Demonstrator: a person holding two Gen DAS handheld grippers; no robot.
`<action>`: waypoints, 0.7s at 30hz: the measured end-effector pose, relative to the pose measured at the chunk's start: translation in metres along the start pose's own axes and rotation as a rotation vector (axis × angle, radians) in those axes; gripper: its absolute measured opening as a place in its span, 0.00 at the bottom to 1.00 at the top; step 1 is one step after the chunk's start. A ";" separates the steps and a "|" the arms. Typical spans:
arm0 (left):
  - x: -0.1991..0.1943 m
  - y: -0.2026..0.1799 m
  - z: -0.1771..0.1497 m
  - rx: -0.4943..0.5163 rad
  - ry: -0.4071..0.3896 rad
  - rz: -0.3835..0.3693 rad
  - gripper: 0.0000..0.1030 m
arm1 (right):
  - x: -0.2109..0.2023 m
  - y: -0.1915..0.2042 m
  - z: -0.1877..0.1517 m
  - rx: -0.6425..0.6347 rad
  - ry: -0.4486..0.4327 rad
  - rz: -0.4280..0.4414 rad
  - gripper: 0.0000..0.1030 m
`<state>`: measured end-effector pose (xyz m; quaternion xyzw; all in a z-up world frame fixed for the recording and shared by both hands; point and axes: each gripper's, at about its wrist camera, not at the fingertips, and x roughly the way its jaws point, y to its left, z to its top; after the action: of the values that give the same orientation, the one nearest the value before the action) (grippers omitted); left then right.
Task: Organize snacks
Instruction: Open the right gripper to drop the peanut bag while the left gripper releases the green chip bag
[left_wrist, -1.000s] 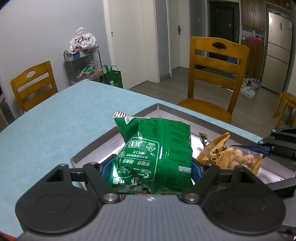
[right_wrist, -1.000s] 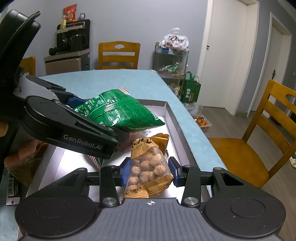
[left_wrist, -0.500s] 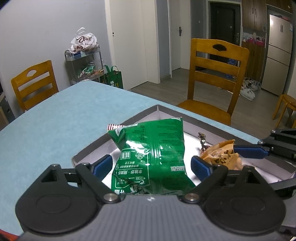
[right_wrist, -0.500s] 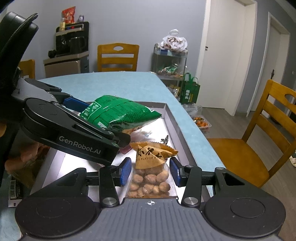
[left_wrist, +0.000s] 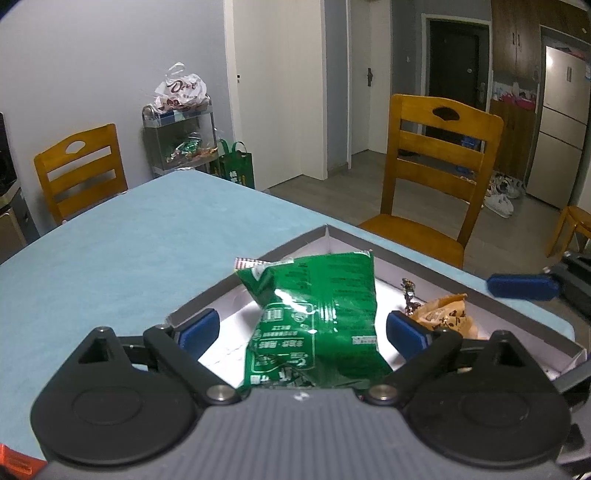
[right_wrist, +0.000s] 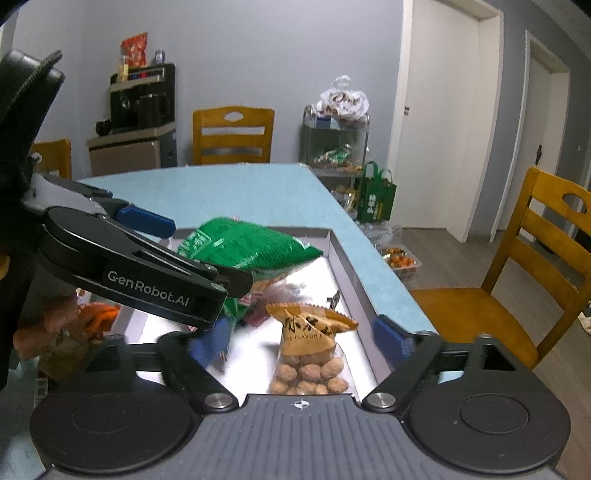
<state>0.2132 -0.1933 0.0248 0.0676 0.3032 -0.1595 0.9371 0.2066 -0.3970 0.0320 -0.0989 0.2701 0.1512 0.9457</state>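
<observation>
A green snack bag (left_wrist: 306, 321) rests tilted in the shallow grey-rimmed box (left_wrist: 424, 262). It stands loose between the blue pads of my left gripper (left_wrist: 302, 332), whose jaws are opening and do not touch it. In the right wrist view the same bag (right_wrist: 243, 247) lies behind the left gripper's black arm. An orange packet of round nuts (right_wrist: 310, 354) lies on the white floor of the box (right_wrist: 347, 266). My right gripper (right_wrist: 299, 341) straddles it, jaws opening wide, with both pads clear of the packet.
The box sits on a table with a light-blue cloth (left_wrist: 129, 258). More packets (right_wrist: 74, 332) lie to the left of the box. A wooden chair (left_wrist: 436, 177) stands past the far table edge, and a trolley with snacks (left_wrist: 181, 136) is by the wall.
Both grippers have opened and let go. The green bag dropped from the left pads into the box. The nut packet slid out of the right pads and lies flat.
</observation>
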 end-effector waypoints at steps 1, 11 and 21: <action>-0.003 0.001 0.000 -0.004 -0.005 -0.001 0.95 | -0.002 0.001 0.001 0.001 -0.012 -0.001 0.94; -0.037 0.015 -0.002 -0.037 -0.056 -0.011 0.96 | -0.012 0.013 0.010 -0.006 -0.037 -0.006 1.00; -0.077 0.042 -0.012 -0.101 -0.099 -0.009 0.97 | -0.024 0.035 0.020 -0.017 -0.074 -0.005 1.00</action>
<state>0.1617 -0.1310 0.0615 0.0108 0.2643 -0.1513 0.9524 0.1851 -0.3647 0.0577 -0.1018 0.2332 0.1549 0.9546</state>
